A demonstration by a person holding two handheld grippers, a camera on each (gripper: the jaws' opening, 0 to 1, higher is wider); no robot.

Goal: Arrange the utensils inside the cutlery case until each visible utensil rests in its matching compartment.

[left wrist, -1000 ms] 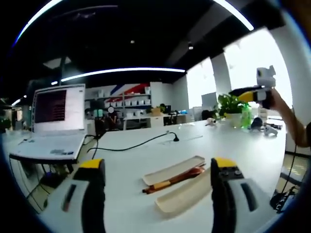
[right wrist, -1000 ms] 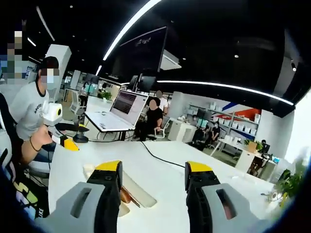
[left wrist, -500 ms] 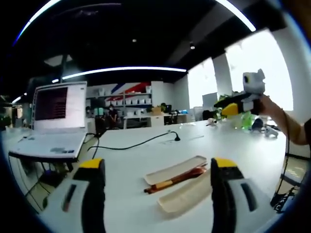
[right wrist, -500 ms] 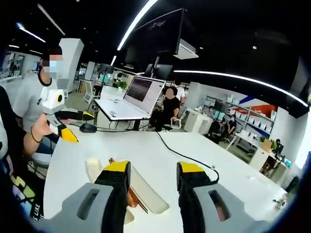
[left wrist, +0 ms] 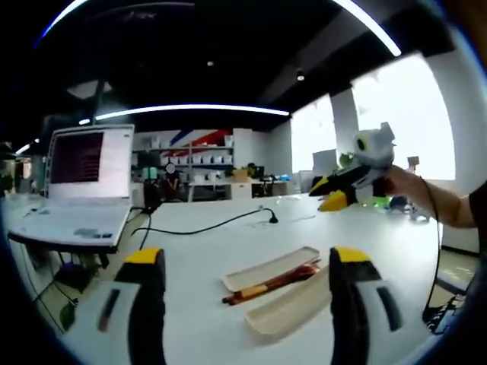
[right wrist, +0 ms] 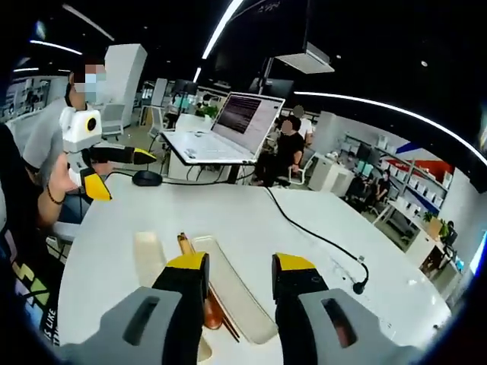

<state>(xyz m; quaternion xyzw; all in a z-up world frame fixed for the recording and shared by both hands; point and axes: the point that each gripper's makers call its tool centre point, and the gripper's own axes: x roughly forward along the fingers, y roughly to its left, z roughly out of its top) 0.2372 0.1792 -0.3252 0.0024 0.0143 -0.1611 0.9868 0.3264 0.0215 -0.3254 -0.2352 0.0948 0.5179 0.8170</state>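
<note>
hovering over a white worktop (left wrist: 198,251), the left gripper (left wrist: 240,285) holds its jaws spread and empty, aimed at the open cutlery case (left wrist: 278,289) at 6 o'clock, its utensils (left wrist: 266,283) lying between the two halves, apparently awaiting sorting. at 3 o'clock the right gripper (left wrist: 335,194), jaws parted, is held aloft and level, seemingly approaching, a laptop (left wrist: 72,190) at 9 o'clock.

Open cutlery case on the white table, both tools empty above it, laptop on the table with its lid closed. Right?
Not quite: the laptop is open, its screen lit, as the right gripper view shows. The rest holds: the cutlery case lies open on the white table, and the left tool and right tool are both empty above it.
</note>
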